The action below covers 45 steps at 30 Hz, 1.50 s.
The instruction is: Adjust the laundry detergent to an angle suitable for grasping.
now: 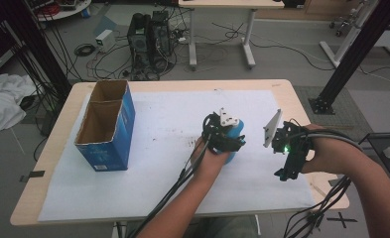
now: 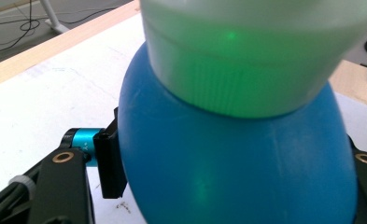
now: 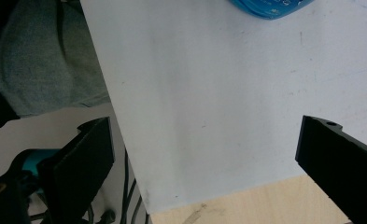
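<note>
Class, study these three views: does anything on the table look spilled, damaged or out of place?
Mostly tidy. The white sheet carries dark smudges near its middle, and the blue carton lies on its side with its top open. The left claw is shut on the blue bottle; nothing looks spilled or broken.

A grey floor [image 1: 282,54] runs across the top of the frame, strewn with black cables [image 1: 98,62]. At upper centre a computer tower [image 1: 150,42] stands on it, with a small white box [image 1: 104,39] to its left. Behind, a second table [image 1: 222,29] on white legs. Black metal frame posts rise at upper left [image 1: 29,44] and upper right [image 1: 356,44]. White cloth [image 1: 4,99] lies bundled at the left edge. The wooden surface [image 1: 53,148] carries a white sheet [image 1: 158,124]. Light is dim and even.
</note>
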Each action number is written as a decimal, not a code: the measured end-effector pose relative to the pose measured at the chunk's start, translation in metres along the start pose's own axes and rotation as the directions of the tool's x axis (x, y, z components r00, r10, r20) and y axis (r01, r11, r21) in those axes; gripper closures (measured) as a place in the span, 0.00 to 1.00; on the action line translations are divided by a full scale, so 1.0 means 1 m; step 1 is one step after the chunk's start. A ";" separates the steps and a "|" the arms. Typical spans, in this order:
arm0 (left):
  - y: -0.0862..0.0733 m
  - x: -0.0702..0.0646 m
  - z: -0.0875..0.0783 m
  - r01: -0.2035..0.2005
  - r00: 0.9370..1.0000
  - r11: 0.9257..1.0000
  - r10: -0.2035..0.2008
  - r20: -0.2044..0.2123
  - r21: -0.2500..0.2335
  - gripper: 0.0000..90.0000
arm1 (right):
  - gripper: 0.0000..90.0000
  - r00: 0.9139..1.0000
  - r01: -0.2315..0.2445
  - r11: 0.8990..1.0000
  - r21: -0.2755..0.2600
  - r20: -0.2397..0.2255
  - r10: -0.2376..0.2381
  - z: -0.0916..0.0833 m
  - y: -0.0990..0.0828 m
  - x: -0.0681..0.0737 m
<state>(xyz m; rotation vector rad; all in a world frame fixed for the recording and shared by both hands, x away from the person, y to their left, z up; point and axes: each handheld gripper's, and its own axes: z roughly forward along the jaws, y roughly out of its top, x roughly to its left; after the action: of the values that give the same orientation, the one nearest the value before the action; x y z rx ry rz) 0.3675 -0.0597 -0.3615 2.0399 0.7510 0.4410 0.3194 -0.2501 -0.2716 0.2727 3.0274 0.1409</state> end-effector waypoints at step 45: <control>0.004 0.000 -0.006 -0.077 0.997 0.996 0.076 -0.033 -0.049 0.50 | 0.04 1.000 -0.009 1.000 0.010 -0.008 0.009 0.003 -0.002 0.001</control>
<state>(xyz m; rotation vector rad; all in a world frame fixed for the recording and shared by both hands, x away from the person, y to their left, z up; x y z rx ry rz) 0.3654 -0.0571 -0.3547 2.0235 0.6752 0.5316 0.3186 -0.2518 -0.2754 0.2870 3.0360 0.1276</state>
